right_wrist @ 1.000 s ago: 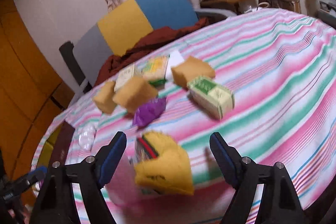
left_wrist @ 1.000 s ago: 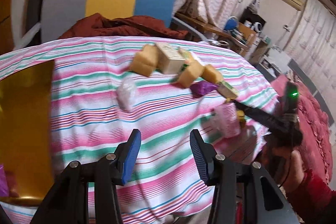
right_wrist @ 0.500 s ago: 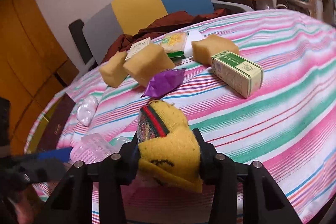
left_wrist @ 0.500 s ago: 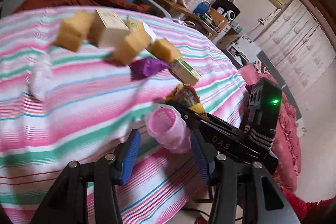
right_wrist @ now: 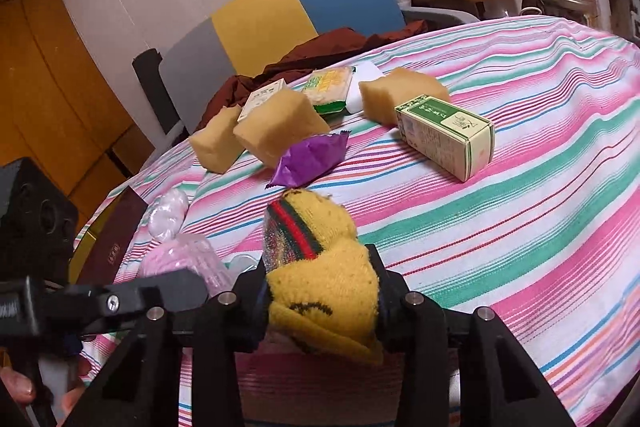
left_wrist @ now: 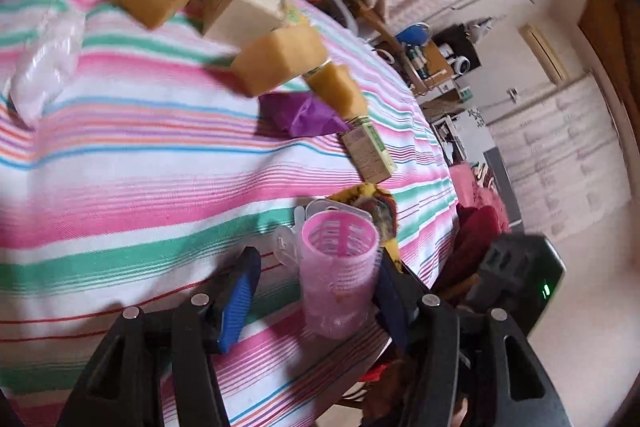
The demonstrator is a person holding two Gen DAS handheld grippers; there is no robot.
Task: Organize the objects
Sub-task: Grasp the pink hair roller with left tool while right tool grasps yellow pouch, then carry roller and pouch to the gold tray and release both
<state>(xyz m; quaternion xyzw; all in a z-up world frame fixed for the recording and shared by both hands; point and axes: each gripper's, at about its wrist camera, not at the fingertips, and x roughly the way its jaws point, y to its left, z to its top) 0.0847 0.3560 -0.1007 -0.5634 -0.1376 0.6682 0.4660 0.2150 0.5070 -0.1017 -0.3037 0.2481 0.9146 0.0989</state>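
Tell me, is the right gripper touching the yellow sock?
Touching. The right wrist view shows the right gripper with both fingers pressed into the sides of the yellow sock, no gap.

Right gripper [right_wrist: 320, 301] — fingers clamped on a yellow sock [right_wrist: 324, 275], held level at the near edge. Left gripper [left_wrist: 316, 291] — fingers spread, a pink cup [left_wrist: 338, 275] standing between them.

Yellow sock [right_wrist: 320, 279] (red-green band), pink cup [left_wrist: 340, 267], purple wrapper [right_wrist: 310, 159], pink-green-striped tablecloth [right_wrist: 520, 227].
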